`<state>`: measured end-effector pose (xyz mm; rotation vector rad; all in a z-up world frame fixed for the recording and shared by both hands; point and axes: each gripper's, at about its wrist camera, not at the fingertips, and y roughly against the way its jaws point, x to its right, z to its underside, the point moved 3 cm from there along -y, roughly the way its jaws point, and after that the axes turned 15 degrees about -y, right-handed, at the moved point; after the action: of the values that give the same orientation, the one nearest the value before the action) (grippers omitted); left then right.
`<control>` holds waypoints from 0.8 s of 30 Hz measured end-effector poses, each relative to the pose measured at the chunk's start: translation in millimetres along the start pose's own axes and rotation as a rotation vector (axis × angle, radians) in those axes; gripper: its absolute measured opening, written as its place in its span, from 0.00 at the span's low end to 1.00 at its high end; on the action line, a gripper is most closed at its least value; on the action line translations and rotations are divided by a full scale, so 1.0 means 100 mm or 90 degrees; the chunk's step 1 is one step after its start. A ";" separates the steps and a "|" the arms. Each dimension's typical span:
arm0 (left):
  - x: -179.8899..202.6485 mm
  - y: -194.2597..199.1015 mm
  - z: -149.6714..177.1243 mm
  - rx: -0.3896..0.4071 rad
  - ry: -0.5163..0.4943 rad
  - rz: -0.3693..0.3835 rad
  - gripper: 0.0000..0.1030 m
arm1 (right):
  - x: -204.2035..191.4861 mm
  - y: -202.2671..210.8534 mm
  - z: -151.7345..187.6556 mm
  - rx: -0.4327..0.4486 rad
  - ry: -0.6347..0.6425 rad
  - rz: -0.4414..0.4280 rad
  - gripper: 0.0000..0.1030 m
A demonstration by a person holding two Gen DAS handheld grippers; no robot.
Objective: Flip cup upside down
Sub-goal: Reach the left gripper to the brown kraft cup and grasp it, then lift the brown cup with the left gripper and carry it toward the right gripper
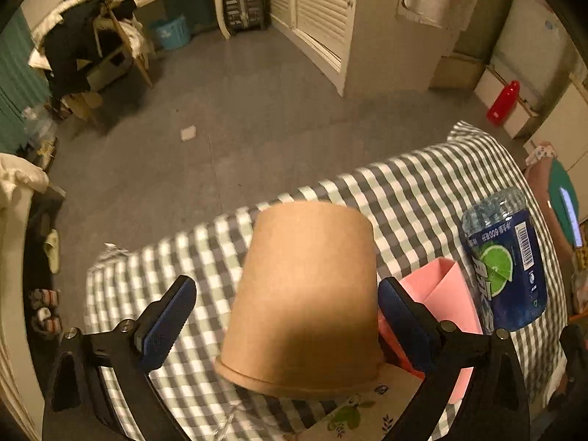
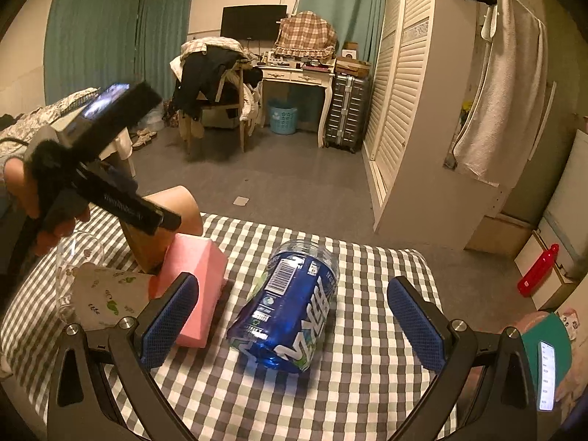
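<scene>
A brown paper cup (image 1: 305, 294) stands upside down on the checked tablecloth (image 1: 404, 191), rim at the bottom, slightly tilted. My left gripper (image 1: 286, 319) is open, its blue pads on either side of the cup; the right pad (image 1: 402, 325) is near the cup wall, the left pad (image 1: 169, 321) stands apart. In the right wrist view the cup (image 2: 183, 209) is partly hidden behind the left gripper's body (image 2: 110, 183). My right gripper (image 2: 294, 327) is open and empty above a lying blue bottle (image 2: 290, 305).
A pink box (image 2: 198, 286) lies next to the cup, also in the left wrist view (image 1: 444, 290). The blue bottle (image 1: 503, 261) lies on the table's right. A leaf-printed paper item (image 2: 106, 301) and clear glass (image 2: 73, 253) sit at the left. The floor lies beyond the table edge.
</scene>
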<state>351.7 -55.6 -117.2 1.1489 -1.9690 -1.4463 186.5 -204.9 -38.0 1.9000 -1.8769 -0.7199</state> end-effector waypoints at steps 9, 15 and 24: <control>0.06 0.18 0.02 0.032 0.017 0.003 0.80 | 0.12 0.03 0.07 -0.010 -0.024 0.012 1.00; 0.11 0.91 0.07 0.106 0.023 -0.042 0.80 | 0.14 0.30 0.04 0.013 -0.028 0.024 1.00; 0.74 1.63 0.66 0.147 0.015 -0.034 0.80 | 0.19 0.90 0.09 0.044 -0.042 0.017 1.00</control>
<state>202.3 -61.3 1.4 1.3182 -2.1478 -1.2480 108.9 -226.7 6.3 1.9106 -1.9872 -0.7271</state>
